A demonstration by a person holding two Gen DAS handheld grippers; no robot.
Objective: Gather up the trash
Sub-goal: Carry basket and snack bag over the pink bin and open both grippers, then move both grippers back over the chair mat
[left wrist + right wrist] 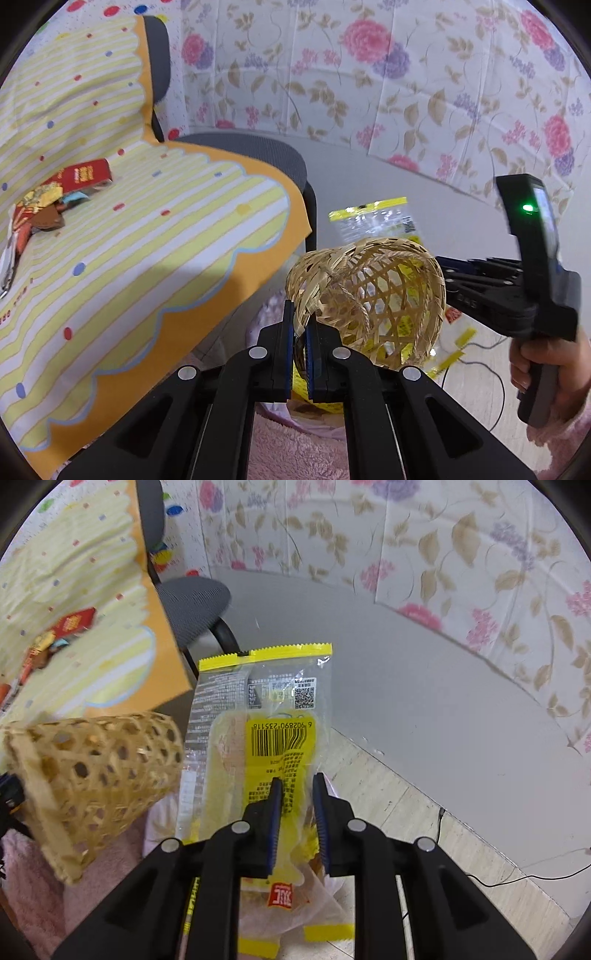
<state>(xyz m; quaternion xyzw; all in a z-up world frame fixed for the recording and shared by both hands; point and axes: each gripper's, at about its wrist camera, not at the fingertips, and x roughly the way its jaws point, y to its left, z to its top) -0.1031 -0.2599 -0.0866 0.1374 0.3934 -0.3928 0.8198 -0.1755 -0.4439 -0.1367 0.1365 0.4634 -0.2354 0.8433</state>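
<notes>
On the left of both views, a striped yellow cloth [155,236] covers a desk that carries a small heap of wrappers [48,206], red and orange, blurred and partly cut off at the frame edge. Behind it stands a grey office chair [255,155], its back half hidden by the cloth. The left claw [300,332] is pressed together on the rim of a woven bamboo basket [373,295]; the basket lies tilted on its side, its long axis roughly level, and its mouth faces the right claw in the left wrist view. Yellow packaging shows through the weave, but whether it lies inside or behind the basket cannot be told. In the right wrist view, the right claw [298,786] has its fingers slightly spread, with a clear and yellow snack wrapper [266,716] between them; the left finger touches the film, while the right finger stands just apart. The wrapper's long axis runs along the claw, its serrated yellow end pointing away from the camera, barcode side up. Its near end is hidden under the claw. More wrappers [295,904] lie below on a pink fleecy surface [33,886]. A floral curtain [461,572] closes the background, and a black cable [517,877] crosses the floor at right.
</notes>
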